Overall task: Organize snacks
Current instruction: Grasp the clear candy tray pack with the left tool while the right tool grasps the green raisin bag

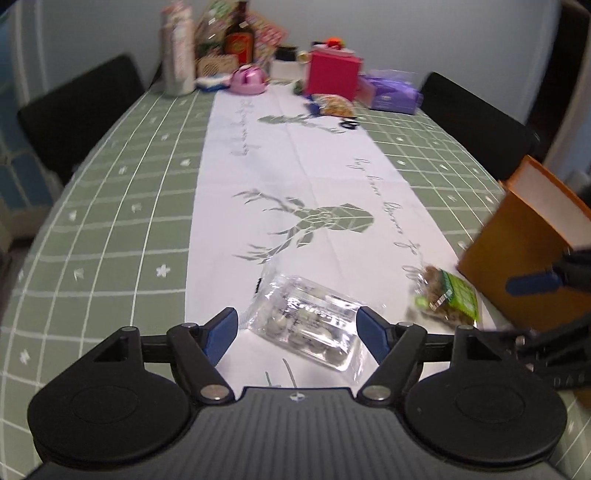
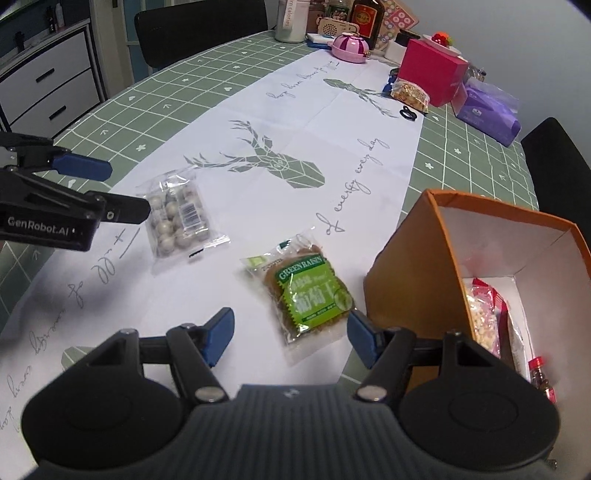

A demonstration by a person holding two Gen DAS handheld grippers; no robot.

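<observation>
A clear packet of pale round sweets (image 1: 310, 325) (image 2: 179, 218) lies on the white runner. My left gripper (image 1: 297, 328) (image 2: 129, 190) stands open with its blue pads either side of the packet's near end, not pressing on it. A green raisin packet (image 2: 310, 295) (image 1: 447, 295) lies flat beside an open orange box (image 2: 406, 266) (image 1: 517, 251). My right gripper (image 2: 291, 330) hangs open just over the raisin packet's near edge, which reaches in between the pads. Several snack packets (image 2: 484, 317) lie inside the box.
At the table's far end stand a pink box (image 2: 430, 74), a purple packet (image 2: 487, 109), a nut packet (image 2: 410, 94), a dark bottle (image 2: 365, 18) and a pink round tin (image 2: 349, 48). Black chairs (image 2: 199, 29) flank the table. White drawers (image 2: 48, 88) stand at the left.
</observation>
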